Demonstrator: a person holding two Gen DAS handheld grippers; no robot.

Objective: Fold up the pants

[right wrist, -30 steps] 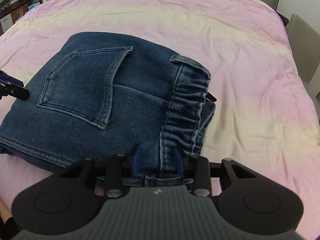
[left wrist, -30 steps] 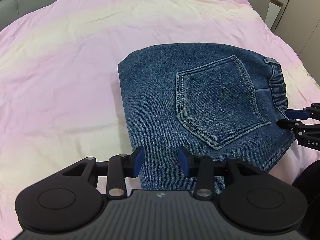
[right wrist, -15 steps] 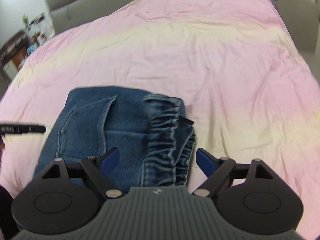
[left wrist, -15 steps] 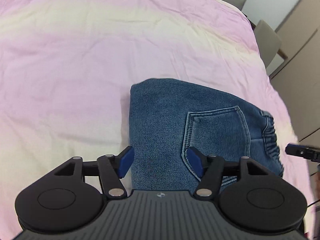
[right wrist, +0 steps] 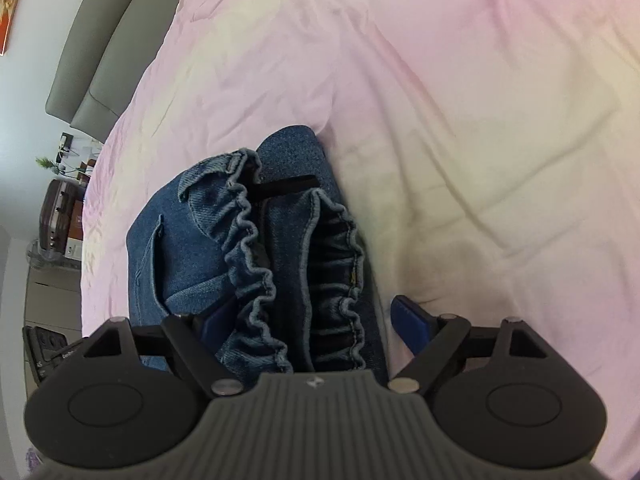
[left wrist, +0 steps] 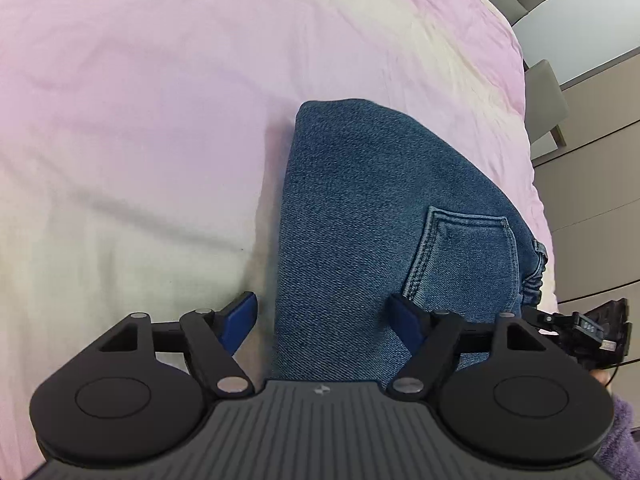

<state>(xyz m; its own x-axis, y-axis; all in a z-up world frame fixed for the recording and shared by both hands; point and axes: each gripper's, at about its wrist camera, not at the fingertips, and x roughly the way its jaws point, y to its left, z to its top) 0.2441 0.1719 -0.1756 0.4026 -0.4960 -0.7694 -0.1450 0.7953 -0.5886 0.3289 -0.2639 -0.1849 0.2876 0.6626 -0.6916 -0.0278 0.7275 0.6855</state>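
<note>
Left wrist view: folded denim pants (left wrist: pixel 360 208), stitched pocket up, are straddled by left gripper (left wrist: pixel 326 322), jaws just widened, nothing gripped. Ruffled elastic waistband (right wrist: pixel 256 248) is flanked by right gripper (right wrist: pixel 312 322), likewise spread, on wrinkled pink sheet (right wrist: pixel 460 100).

Folded pants (left wrist: pixel 360 216) on bed (left wrist: pixel 140 120), spanning both tongs. Left tongs (left wrist: pixel 326 318) astride folded edge; right tongs (right wrist: pixel 310 320) astride waistband (right wrist: pixel 256 248).

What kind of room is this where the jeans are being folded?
Most likely a bedroom. The folded blue denim pants lie on a wide pink and cream bedsheet, with a grey padded headboard at one end and beige cabinet fronts alongside.
</note>
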